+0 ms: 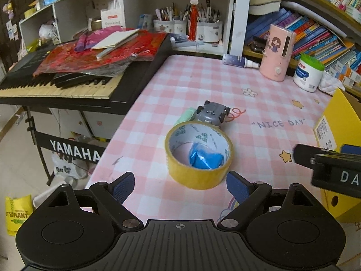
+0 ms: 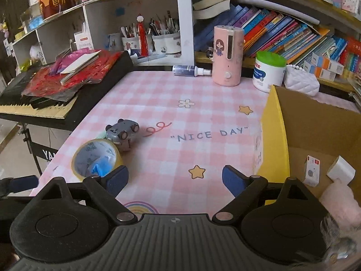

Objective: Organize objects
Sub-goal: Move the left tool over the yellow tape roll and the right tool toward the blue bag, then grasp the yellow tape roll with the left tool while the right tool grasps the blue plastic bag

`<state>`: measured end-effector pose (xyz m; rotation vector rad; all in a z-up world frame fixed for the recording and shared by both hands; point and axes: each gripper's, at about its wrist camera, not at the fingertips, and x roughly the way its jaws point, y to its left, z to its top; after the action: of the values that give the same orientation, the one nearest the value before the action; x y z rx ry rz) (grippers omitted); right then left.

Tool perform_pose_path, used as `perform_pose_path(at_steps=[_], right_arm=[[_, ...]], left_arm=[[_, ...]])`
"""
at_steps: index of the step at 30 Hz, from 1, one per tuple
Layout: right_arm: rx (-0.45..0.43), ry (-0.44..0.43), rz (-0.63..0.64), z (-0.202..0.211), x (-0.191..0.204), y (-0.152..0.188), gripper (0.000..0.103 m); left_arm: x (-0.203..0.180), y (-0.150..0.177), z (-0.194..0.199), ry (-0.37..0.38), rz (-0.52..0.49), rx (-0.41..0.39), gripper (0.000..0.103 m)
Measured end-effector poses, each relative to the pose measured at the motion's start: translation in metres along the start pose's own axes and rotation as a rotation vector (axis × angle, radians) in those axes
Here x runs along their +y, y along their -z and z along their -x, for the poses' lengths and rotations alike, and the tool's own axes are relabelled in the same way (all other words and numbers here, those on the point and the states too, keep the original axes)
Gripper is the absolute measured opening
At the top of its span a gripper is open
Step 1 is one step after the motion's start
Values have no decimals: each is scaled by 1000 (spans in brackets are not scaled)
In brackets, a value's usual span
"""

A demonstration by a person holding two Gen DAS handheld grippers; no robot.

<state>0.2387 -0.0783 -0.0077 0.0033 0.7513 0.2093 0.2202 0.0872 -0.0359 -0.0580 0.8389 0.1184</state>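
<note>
A yellow tape roll (image 1: 198, 155) lies flat on the pink checked tablecloth (image 1: 259, 135), with a crumpled blue piece (image 1: 205, 158) inside its ring. Just behind it a grey toy car (image 1: 213, 113) lies overturned beside a pale green object (image 1: 187, 116). My left gripper (image 1: 180, 183) is open, its blue pads on either side of the roll's near edge and clear of it. My right gripper (image 2: 174, 176) is open over bare cloth, with the tape roll (image 2: 97, 158) at its left pad and the toy car (image 2: 123, 133) beyond. An open yellow cardboard box (image 2: 273, 135) stands to its right.
The box holds a small white carton (image 2: 312, 174), a white block (image 2: 340, 169) and a pink fluffy thing (image 2: 340, 203). A keyboard (image 1: 67, 88) piled with papers flanks the table's left edge. A pink humidifier (image 2: 227, 56), white jar (image 2: 268, 72) and spray bottle (image 2: 191, 70) line the back.
</note>
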Motion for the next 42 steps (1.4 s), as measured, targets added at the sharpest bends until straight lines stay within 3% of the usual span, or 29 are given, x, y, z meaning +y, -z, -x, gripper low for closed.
perform_pose_path(at_steps=[4,8,10,12,15,20,23,26,28,31,34,36,42], right_arm=[[0,115,3,-3,-12,-3,85],[-6,89,-50,1,-23,-4,86],[-16,99,-25,2,-23,-4,86],[-33,111,-26,2,-24,-6,88],[-54,56,-36,2,-27,-10,89],[-88,17,19,5,-15,-13,89],[-122,-14,-4,6,-13,-16,89],[-184,-86,-114,9,-22,-20,90],[-208,-100,-149,7,-24,-23,90],[-149,-102,-110,-8,-12,-24,90],[-14,-135,19,-37,14,-19,87],[65,-218,81,-59,30,-15,87],[81,-266,334,-94,76,-7,71]], left_arm=[[-10,-4,-11,-4,-29,-5,91],[-18,-12,-26,-8,-67,-4,91],[-20,-15,-38,-2,-85,11,98],[-22,-18,-50,-9,-103,23,98],[-22,-23,-64,-13,-97,35,98],[-13,-24,-66,74,-48,64,88],[-4,-18,-40,136,-36,7,88],[9,-11,-14,159,0,-50,88],[23,-6,-1,129,60,-59,88],[44,2,8,50,151,-46,89],[59,8,10,-53,180,-6,89],[71,13,15,-88,219,1,88],[91,25,32,-128,270,-9,89]])
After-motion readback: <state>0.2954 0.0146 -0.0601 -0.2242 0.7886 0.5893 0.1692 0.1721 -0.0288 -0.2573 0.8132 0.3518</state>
